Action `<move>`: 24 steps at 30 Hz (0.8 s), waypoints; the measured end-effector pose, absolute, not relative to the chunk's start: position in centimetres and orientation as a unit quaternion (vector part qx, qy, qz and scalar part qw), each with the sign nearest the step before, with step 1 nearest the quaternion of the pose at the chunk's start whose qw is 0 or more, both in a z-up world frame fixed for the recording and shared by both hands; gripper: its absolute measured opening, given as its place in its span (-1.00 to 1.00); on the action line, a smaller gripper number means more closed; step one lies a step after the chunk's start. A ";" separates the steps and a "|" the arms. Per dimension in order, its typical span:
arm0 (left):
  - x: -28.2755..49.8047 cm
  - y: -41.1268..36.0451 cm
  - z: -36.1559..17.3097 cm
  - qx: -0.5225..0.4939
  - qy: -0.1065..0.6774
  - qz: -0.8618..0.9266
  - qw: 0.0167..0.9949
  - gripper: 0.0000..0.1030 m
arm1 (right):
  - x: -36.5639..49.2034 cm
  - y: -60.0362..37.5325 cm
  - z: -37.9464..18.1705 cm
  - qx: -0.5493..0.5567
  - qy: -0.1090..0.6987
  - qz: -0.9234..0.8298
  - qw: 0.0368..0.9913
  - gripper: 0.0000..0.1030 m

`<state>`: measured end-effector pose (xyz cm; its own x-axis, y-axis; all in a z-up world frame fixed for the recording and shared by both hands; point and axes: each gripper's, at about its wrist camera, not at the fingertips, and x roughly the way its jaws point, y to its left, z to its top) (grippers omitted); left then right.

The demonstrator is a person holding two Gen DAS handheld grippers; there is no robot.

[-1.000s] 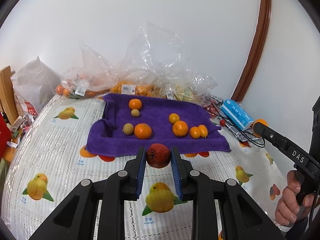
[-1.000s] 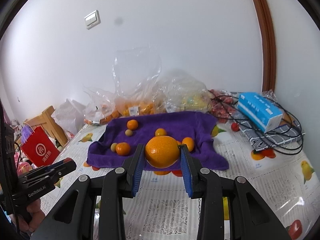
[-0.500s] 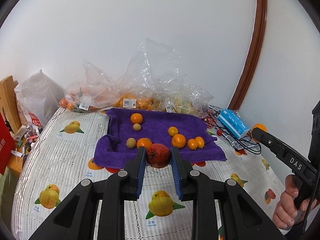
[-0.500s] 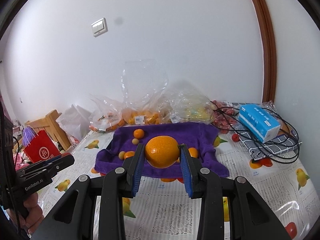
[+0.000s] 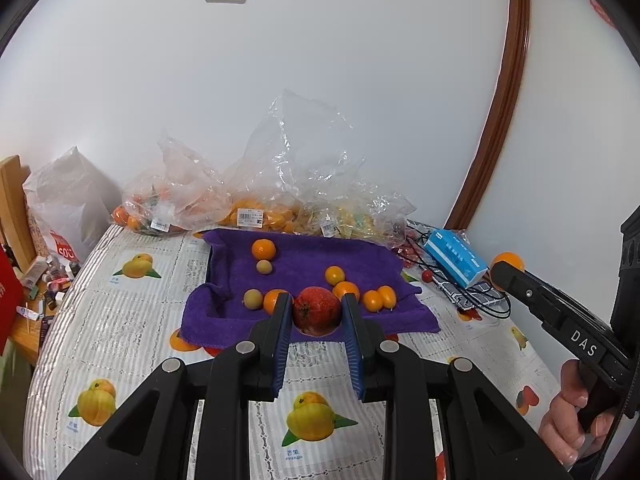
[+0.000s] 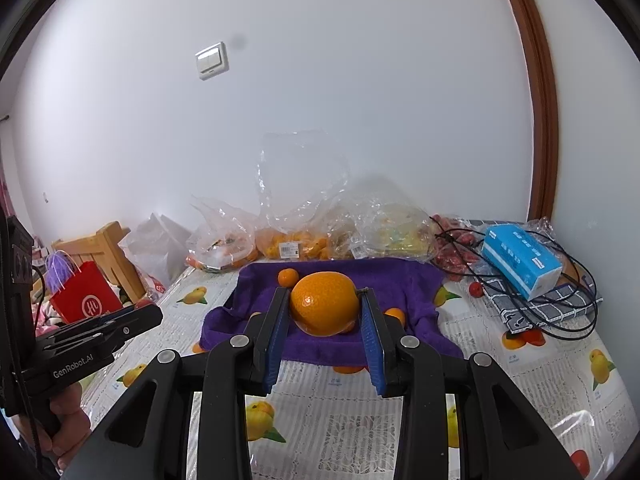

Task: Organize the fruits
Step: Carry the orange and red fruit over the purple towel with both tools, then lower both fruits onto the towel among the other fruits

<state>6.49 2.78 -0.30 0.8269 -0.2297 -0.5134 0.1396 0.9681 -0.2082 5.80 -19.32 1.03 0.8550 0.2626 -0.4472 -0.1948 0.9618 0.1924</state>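
The left gripper [image 5: 316, 312] was closed on a red fruit [image 5: 317, 315], the blue pads pressing it from both sides so that it hung clear of the table, probably so it could be carried to its own place. Beyond the jaws lay the purple towel [image 5: 312, 264], which seemed to serve as the sorting place. On it, just left of the jaws, were a pale small fruit [image 5: 252, 299] and a small orange [image 5: 273, 300]; just right of them were three more small oranges. The right gripper [image 6: 325, 309] was closed on a big orange [image 6: 324, 308], gripped at its widest part, likely so that it would not slip. It was also in the air, with the towel behind and below the jaws
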 end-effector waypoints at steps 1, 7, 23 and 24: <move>6.6 2.7 -0.3 -0.081 0.278 -0.097 0.952 -0.54 | 5.9 -19.2 1.1 0.071 0.241 0.119 0.960 -0.32; 6.9 2.7 -0.1 -0.081 0.277 -0.097 0.952 -0.54 | 6.3 -18.7 1.2 0.076 0.240 0.126 0.960 -0.32; 8.4 2.8 -0.3 -0.087 0.283 -0.100 0.950 -0.54 | 7.2 -18.2 0.5 0.076 0.246 0.129 0.958 -0.32; 8.5 2.8 -0.4 -0.087 0.283 -0.099 0.950 -0.54 | 7.3 -18.2 0.5 0.075 0.246 0.128 0.958 -0.32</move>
<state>8.51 2.82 -0.35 0.8202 -0.2376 -0.5204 0.1394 0.9653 -0.2210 7.30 -18.23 0.52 0.8456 0.2830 -0.4526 -0.2092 0.9558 0.2068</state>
